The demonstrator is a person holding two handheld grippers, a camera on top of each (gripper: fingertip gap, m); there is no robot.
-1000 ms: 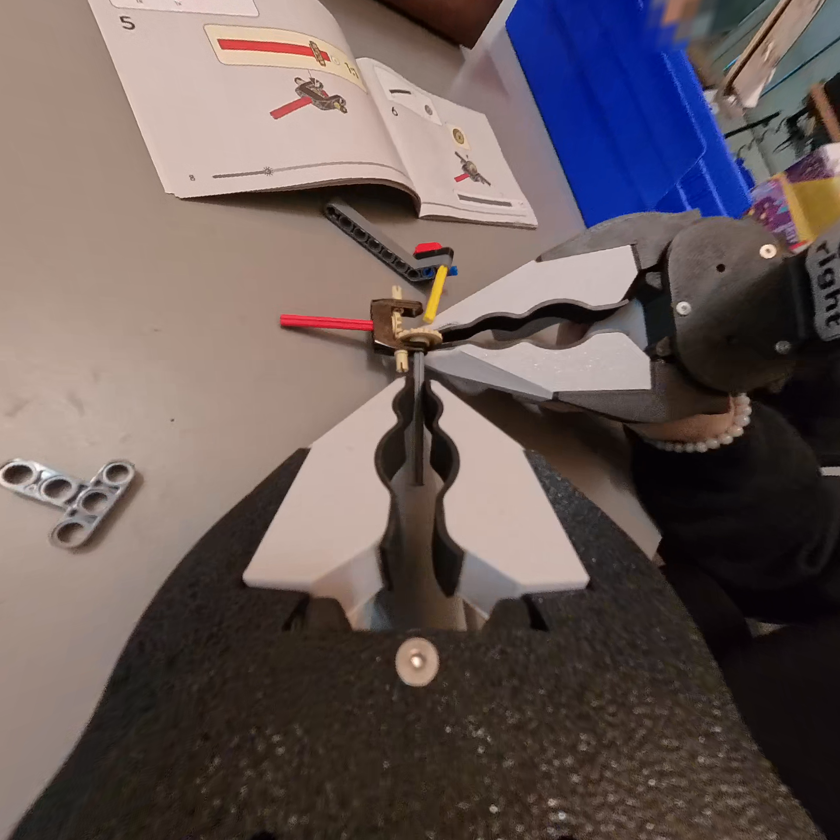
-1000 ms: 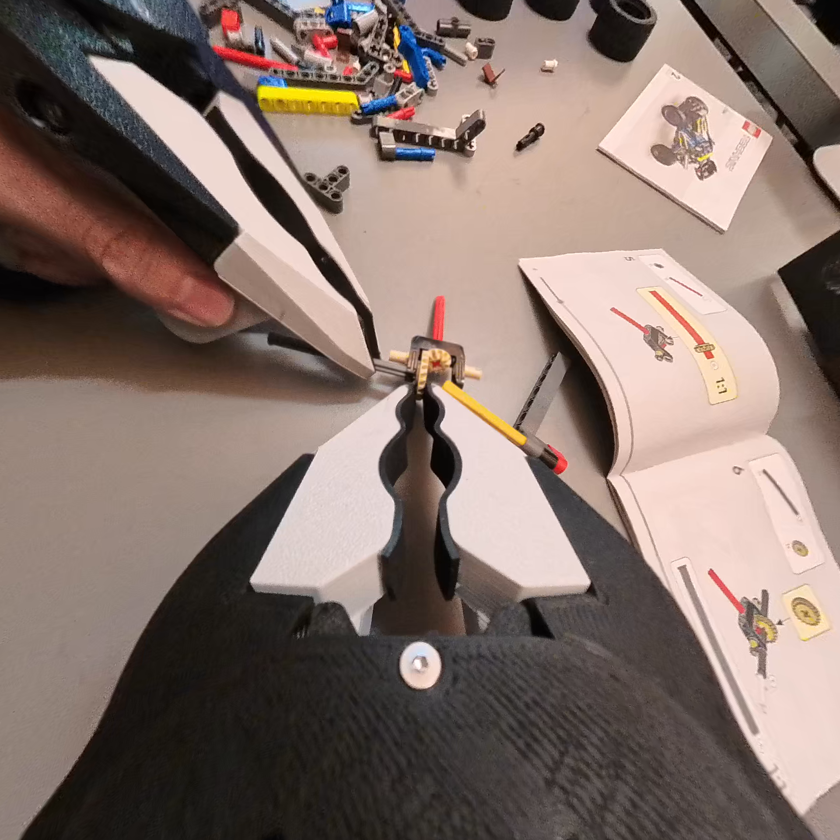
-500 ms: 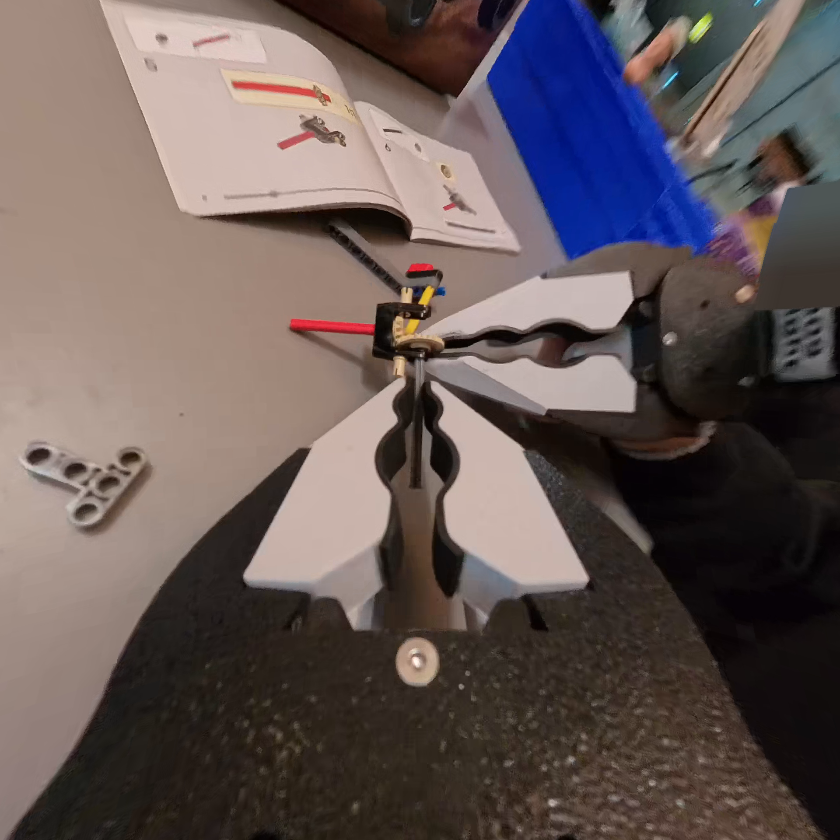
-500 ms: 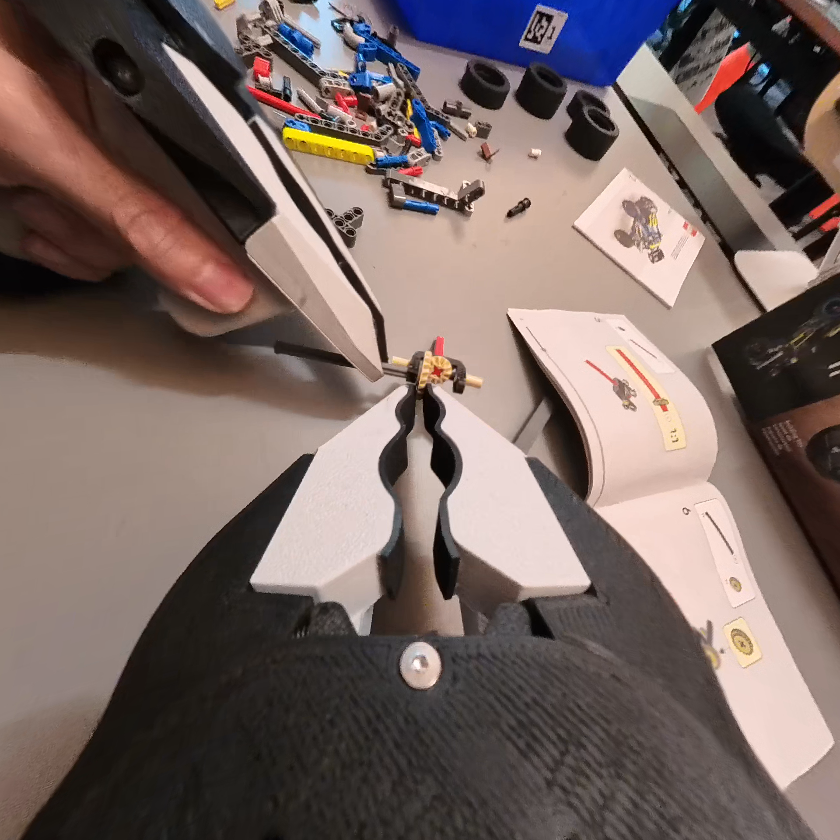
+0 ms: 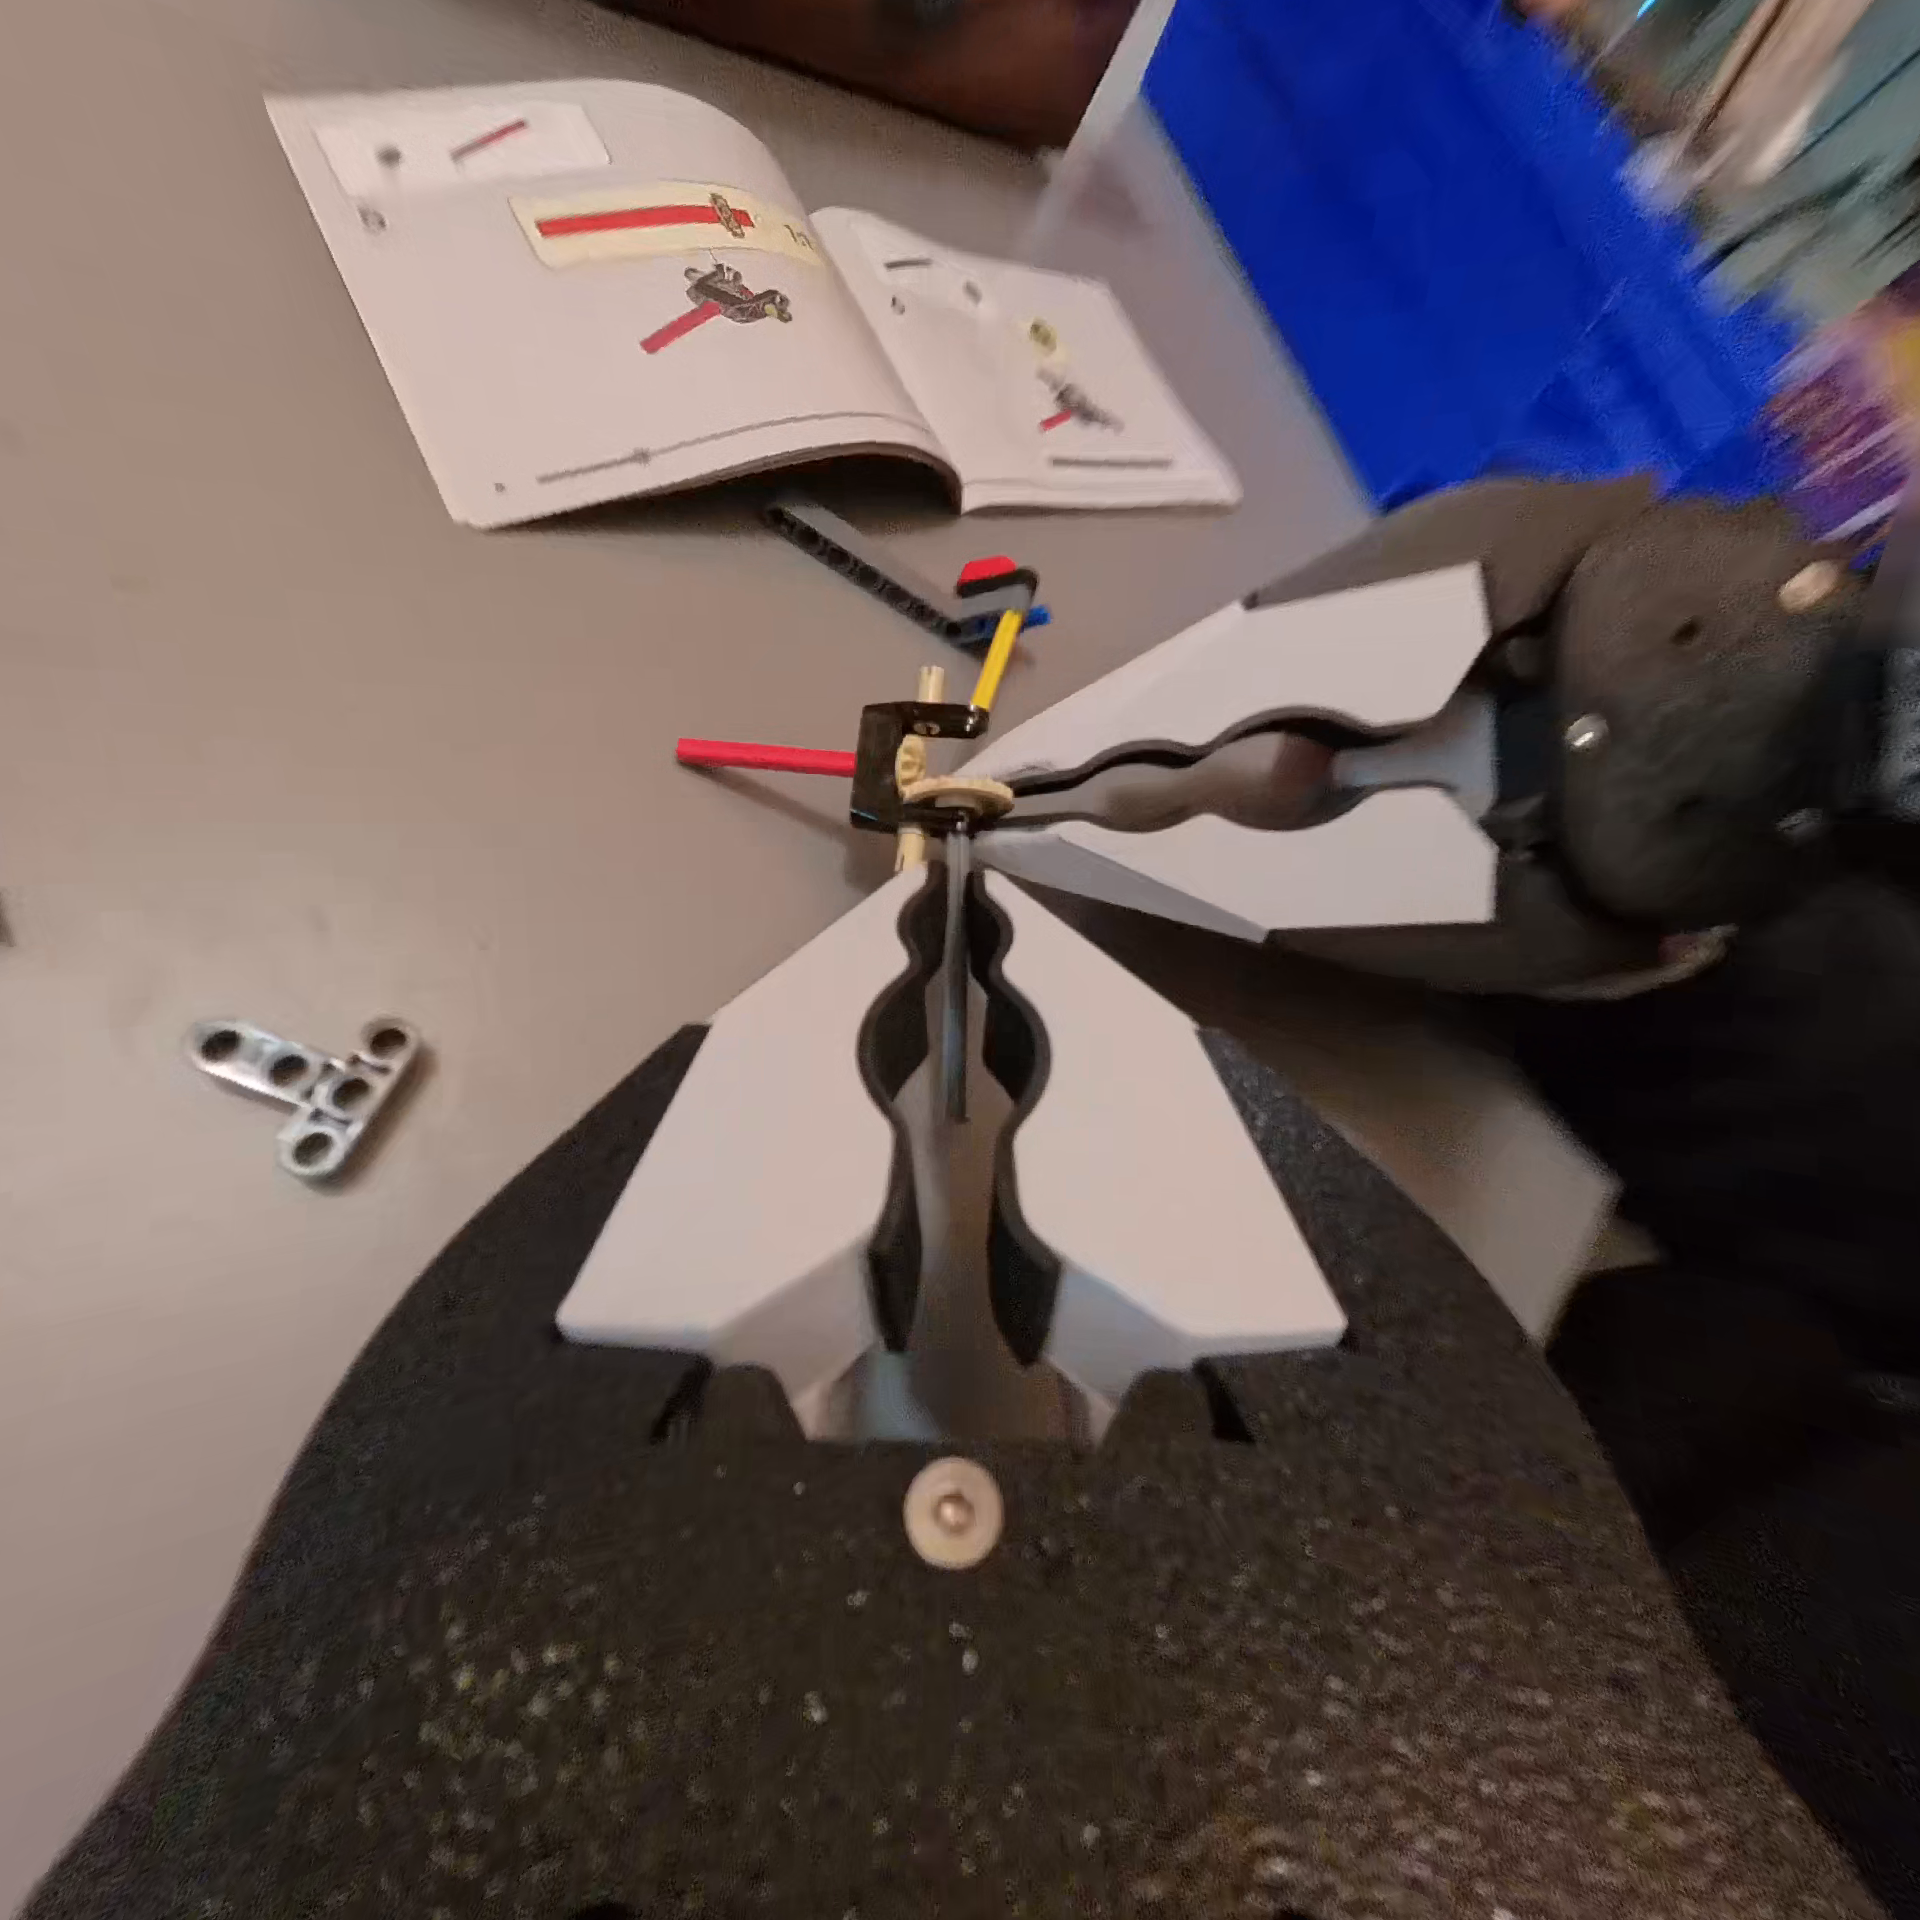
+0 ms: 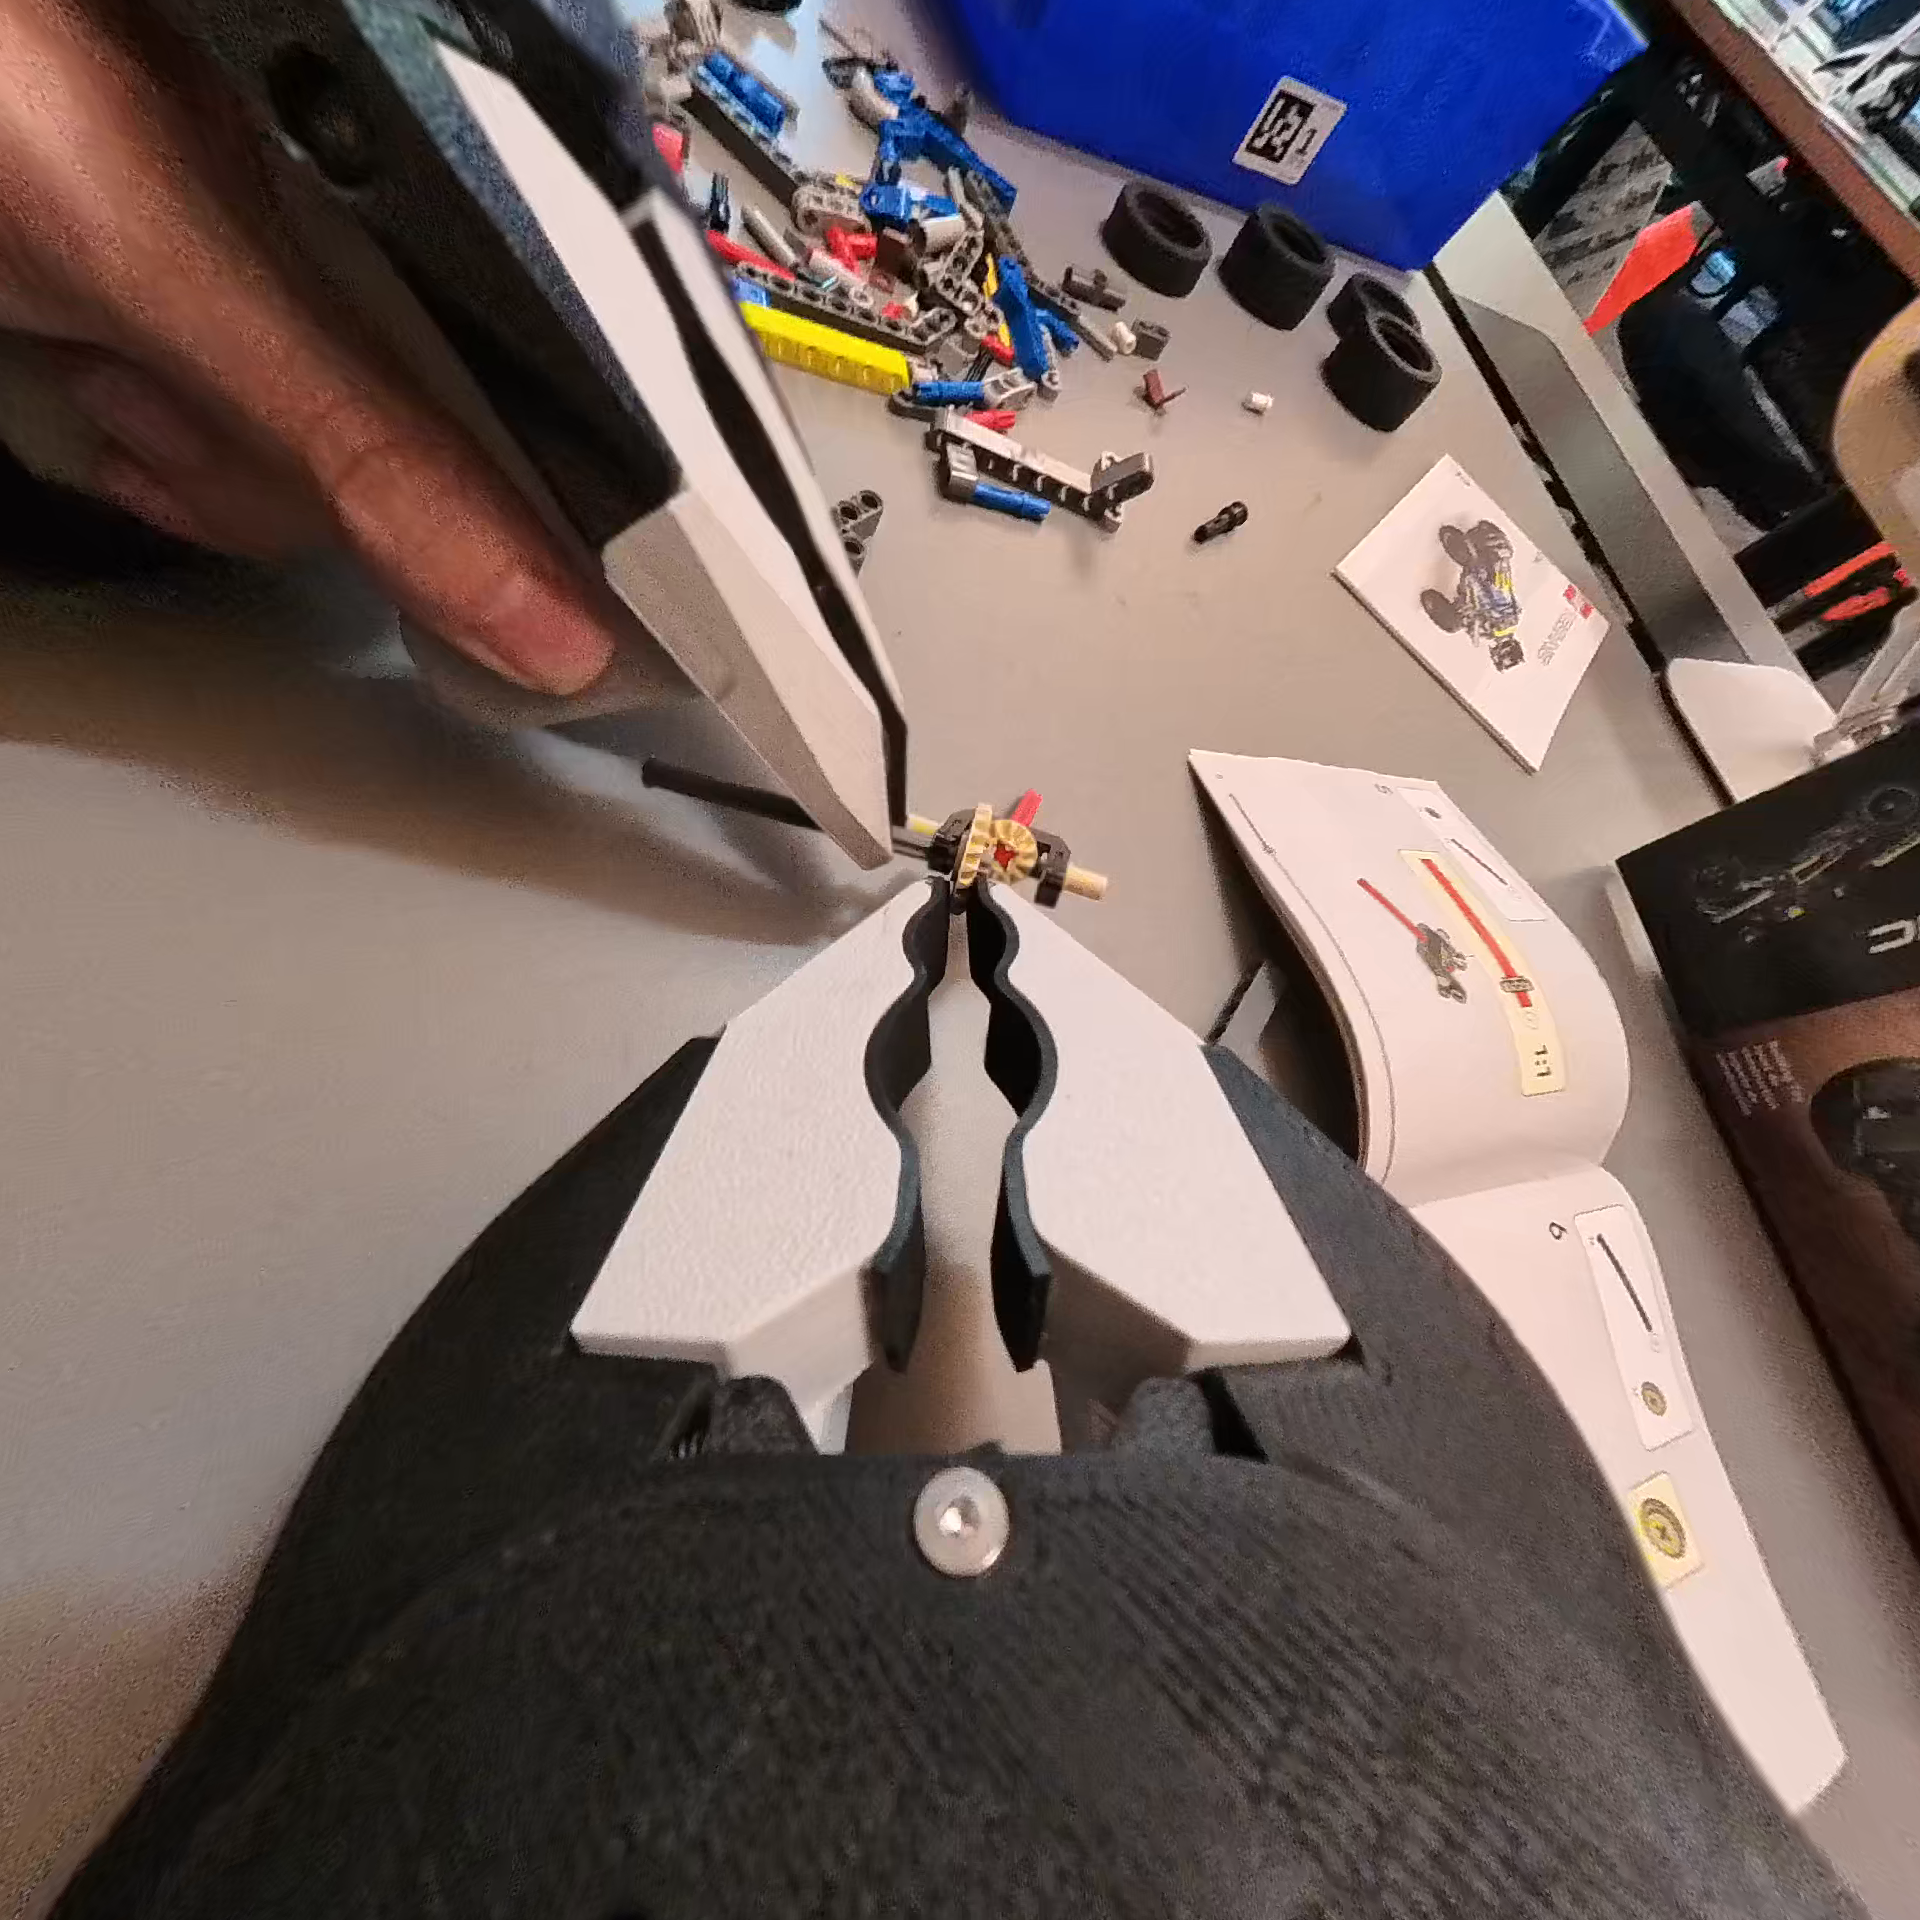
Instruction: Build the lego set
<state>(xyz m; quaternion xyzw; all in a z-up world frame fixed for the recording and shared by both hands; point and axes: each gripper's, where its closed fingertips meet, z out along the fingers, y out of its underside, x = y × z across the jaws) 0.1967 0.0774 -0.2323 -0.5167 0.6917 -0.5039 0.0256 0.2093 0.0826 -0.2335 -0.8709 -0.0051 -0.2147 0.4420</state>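
A small lego assembly (image 5: 899, 769), a black frame with tan gears, a tan pin and a red axle (image 5: 764, 756), is held above the grey table. My left gripper (image 5: 940, 883) is shut on a thin black axle (image 5: 956, 997) whose tip meets the assembly's underside. My right gripper (image 6: 956, 902) is shut on the edge of a tan gear (image 6: 977, 847) of the assembly (image 6: 1008, 854). In the left wrist view the right gripper (image 5: 982, 805) comes in from the right. In the right wrist view the left gripper (image 6: 883, 831) comes in from the upper left, with the black axle (image 6: 717, 795) running under it.
An open instruction booklet (image 5: 644, 312) (image 6: 1455, 987) lies beyond the assembly, with a dark beam (image 5: 862, 561) and a yellow axle (image 5: 997, 649) beside it. A grey T-shaped piece (image 5: 312, 1081) lies left. Loose parts (image 6: 914, 291), tyres (image 6: 1278, 265), a blue bin (image 6: 1247, 83), a second booklet (image 6: 1475, 603) and a box (image 6: 1818, 935) lie farther off. The tips of both grippers are at nearly the same place. The grey T-shaped piece (image 5: 312, 1081) is about equally far from each gripper, around 10 cm.
Both grippers stay shut at the assembly. The right wrist view has tilted up, and the yellow axle has dropped out of it. The assembly has turned, its gear now facing the right camera.
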